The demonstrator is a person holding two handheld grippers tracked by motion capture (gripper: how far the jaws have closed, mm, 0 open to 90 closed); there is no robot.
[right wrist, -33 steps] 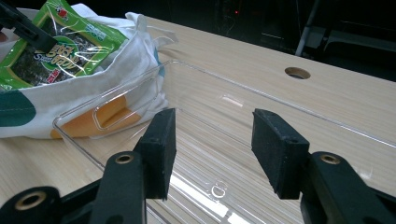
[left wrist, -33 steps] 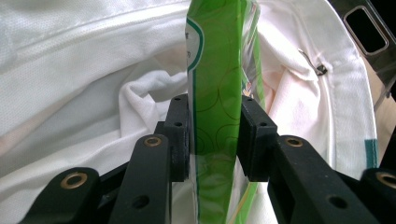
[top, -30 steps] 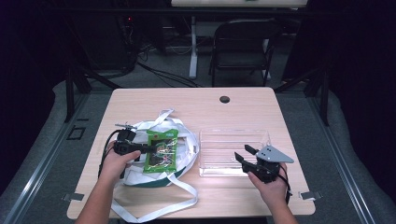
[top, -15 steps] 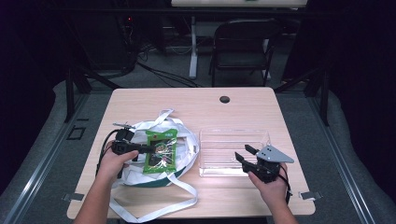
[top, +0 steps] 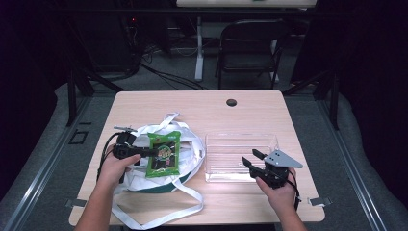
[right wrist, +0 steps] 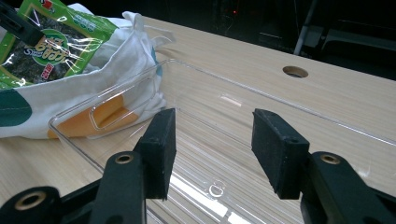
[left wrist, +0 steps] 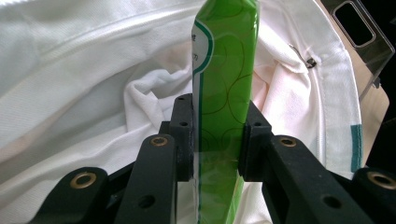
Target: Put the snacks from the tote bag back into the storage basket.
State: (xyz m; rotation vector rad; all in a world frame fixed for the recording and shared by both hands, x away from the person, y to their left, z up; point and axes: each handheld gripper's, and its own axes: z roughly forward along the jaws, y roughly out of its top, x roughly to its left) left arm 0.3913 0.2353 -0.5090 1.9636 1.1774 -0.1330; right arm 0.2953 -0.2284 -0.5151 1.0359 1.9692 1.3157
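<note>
From above, your left gripper [top: 153, 152] is clamped on the left edge of the green seaweed packet [top: 163, 154], which sits over the mouth of the white cloth bag [top: 190, 147] on the near-left part of the table [top: 202, 103]. The clear plastic bin [top: 240, 151] lies just right of the bag, and your right gripper [top: 255, 164] rests at the bin's near-right corner with its jaws spread and nothing between them. A long bag strap [top: 159, 219] loops toward the near edge — it could catch your forearm and drag the bag along with the packet.

Along the left gripper's jaws, the pads [left wrist: 184, 135] pinch the packet [left wrist: 224, 93] low on its edge, and the slick film stands tall above them. A grip that narrow may let the packet pivot or slide out during a fast swing to the right.

Along the right gripper's jaws, the pads [right wrist: 161, 149] hang wide over the bin's floor [right wrist: 205, 154], with the bag [right wrist: 70, 100] pressed against the bin's left wall. If you carry the packet [right wrist: 46, 46] low, it could strike that wall — or collide with this gripper waiting inside.
</note>
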